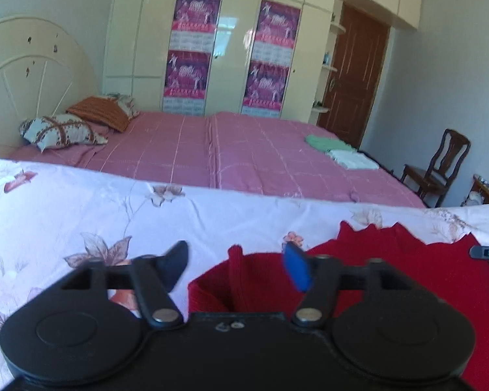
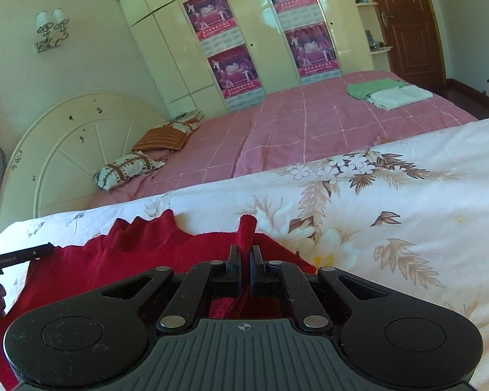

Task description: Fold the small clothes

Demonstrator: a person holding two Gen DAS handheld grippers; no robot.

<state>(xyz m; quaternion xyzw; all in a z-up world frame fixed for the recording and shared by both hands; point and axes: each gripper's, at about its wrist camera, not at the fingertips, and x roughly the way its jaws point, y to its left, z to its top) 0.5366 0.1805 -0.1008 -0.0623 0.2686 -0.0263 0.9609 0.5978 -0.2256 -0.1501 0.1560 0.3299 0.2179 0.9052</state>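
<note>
A home bedroom: a pink-covered bed with pillows, a cream wardrobe and a wooden door.

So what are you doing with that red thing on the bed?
A person is folding a red sweater using two hand-held grippers. It lies on a flowery sheet. The right gripper is shut on a bunched strip of the sweater, which sticks up between its fingers. The left gripper is open above the sweater's other end, holding nothing. On the pink bed behind, a green cloth and a white cloth lie already folded.
</note>
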